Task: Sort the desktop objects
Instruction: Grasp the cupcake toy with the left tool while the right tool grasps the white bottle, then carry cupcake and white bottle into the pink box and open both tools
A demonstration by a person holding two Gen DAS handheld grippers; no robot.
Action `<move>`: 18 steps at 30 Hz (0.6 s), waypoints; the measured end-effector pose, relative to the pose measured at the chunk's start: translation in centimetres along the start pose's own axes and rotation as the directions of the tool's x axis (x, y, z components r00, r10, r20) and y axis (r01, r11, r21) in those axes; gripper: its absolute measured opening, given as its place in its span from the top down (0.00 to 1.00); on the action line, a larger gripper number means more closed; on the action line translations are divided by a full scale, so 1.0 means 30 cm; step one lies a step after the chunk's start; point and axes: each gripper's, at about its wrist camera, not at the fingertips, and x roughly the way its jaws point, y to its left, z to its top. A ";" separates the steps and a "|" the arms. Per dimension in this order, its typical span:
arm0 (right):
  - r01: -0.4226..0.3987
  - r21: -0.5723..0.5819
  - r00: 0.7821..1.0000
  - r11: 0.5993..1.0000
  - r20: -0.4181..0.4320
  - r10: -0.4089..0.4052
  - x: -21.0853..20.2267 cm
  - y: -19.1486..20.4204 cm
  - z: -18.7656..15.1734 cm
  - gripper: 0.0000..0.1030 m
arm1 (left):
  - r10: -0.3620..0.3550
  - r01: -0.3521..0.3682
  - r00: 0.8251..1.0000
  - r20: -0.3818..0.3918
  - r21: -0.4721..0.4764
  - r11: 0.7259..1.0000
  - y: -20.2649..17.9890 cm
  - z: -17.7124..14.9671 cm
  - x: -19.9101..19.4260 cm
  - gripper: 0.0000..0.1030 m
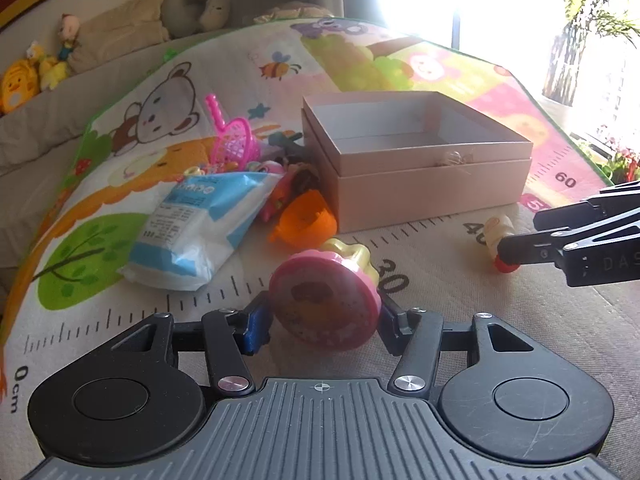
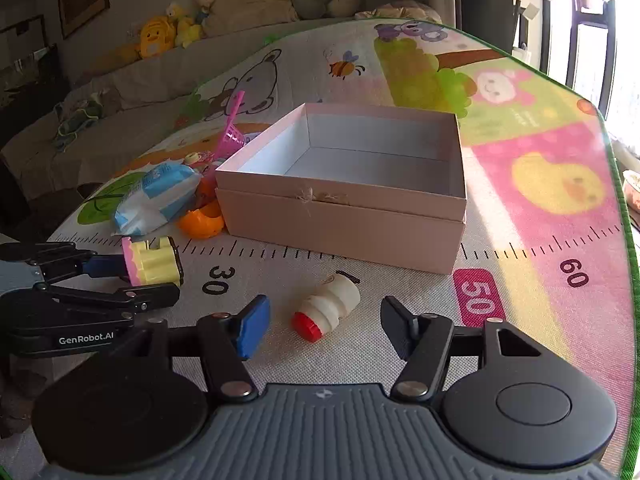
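Observation:
My left gripper [image 1: 322,318] is shut on a pink and yellow cupcake toy [image 1: 326,300], held just above the mat; it also shows in the right wrist view [image 2: 154,260]. My right gripper [image 2: 320,326] is open, its fingers on either side of a small white bottle with a red cap [image 2: 326,310] lying on the mat. That bottle shows in the left wrist view [image 1: 500,236] at the right gripper's fingertips [image 1: 510,246]. An open pink cardboard box [image 2: 344,216] stands behind, empty; it also shows in the left wrist view [image 1: 424,184].
Left of the box lies a pile: a blue and white tissue pack [image 1: 196,228], an orange toy cup [image 1: 308,218], a pink toy basket [image 1: 236,144] and small trinkets. All rest on a cartoon play mat [image 2: 540,184]. Plush toys [image 2: 160,36] line a sofa behind.

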 end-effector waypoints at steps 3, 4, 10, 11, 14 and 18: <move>-0.028 -0.011 1.000 1.000 -0.006 0.028 0.012 0.010 0.002 0.56 | 0.011 -0.011 1.000 0.005 0.044 0.999 0.000 0.012 -0.038 0.42; -0.040 -0.014 0.999 0.999 -0.011 0.040 0.014 0.013 0.002 0.65 | 0.016 -0.016 1.000 0.001 0.055 0.998 0.002 0.015 -0.043 0.42; -0.072 -0.014 0.997 0.997 -0.034 0.071 0.012 0.022 -0.004 0.78 | 0.022 -0.024 0.999 0.033 0.070 0.997 0.001 0.015 -0.063 0.34; -0.076 -0.021 0.997 0.997 -0.030 0.075 0.004 0.022 -0.006 0.78 | 0.016 -0.018 0.999 0.038 0.061 0.998 0.002 0.012 -0.064 0.31; -0.051 -0.043 0.998 0.998 -0.023 0.050 -0.014 0.025 -0.011 0.76 | 0.002 -0.003 0.999 0.035 0.028 1.000 0.011 -0.006 -0.068 0.21; 0.012 -0.097 1.000 0.995 0.004 -0.011 -0.017 0.034 -0.020 0.62 | -0.015 0.015 0.999 0.039 0.013 1.000 0.040 -0.046 -0.093 0.07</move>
